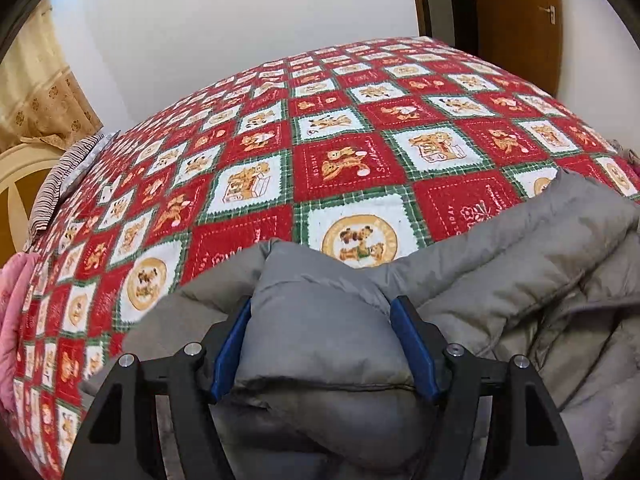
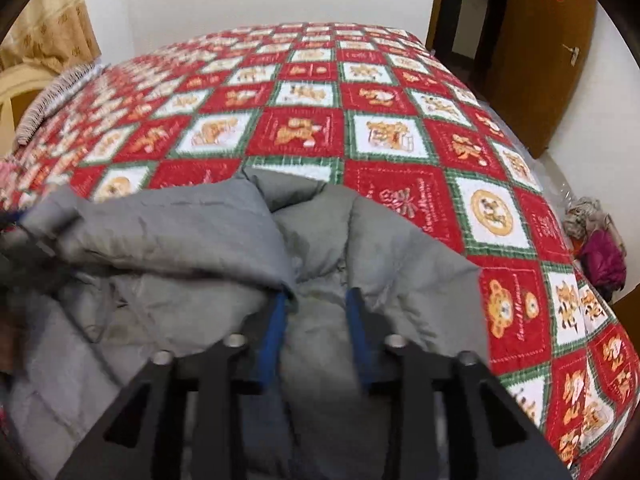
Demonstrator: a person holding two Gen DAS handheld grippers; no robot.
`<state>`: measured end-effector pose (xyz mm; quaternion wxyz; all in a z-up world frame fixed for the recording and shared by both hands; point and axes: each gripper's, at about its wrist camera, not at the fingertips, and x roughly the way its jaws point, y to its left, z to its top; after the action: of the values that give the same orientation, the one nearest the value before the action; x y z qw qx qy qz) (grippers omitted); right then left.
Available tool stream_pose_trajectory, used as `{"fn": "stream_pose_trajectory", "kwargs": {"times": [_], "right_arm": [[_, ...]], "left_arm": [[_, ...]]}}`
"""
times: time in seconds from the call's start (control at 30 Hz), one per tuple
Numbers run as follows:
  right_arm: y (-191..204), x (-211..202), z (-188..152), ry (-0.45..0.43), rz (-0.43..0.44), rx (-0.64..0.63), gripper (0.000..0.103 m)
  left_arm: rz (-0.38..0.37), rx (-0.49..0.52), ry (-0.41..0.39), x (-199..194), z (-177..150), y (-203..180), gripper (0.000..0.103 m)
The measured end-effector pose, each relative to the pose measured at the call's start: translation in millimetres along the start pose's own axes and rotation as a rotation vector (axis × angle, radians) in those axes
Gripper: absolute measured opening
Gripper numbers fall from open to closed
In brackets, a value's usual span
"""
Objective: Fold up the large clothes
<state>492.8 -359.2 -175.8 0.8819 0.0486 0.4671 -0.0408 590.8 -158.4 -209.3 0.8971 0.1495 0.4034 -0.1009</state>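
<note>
Jacket (image 1: 500, 264), grey and padded, lay bunched on the near edge of the bedspread (image 1: 340, 128), its long axis along that edge. Left gripper (image 1: 324, 344) was released, a puffy fold between its 2 fingers. Right gripper (image 2: 316, 340) was half-open around another fold.

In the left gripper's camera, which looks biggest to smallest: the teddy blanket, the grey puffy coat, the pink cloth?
1. Teddy blanket
2. Grey puffy coat, though nearness to the camera enlarges it
3. Pink cloth, mostly cut off at the edge
</note>
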Motion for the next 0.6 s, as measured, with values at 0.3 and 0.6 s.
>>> {"fn": "stream_pose_trajectory", "kwargs": {"times": [0.3, 0.6], "right_arm": [[30.6, -31.9, 55.8, -0.159, 0.042, 0.041, 0.057], [57.0, 40.7, 26.8, -0.020, 0.072, -0.016, 0.044]], "left_arm": [[-0.012, -0.047, -0.138, -38.8, 15.2, 8.5, 0.070], [-0.063, -0.061, -0.030, 1.5, 5.8, -4.6, 0.071]]}}
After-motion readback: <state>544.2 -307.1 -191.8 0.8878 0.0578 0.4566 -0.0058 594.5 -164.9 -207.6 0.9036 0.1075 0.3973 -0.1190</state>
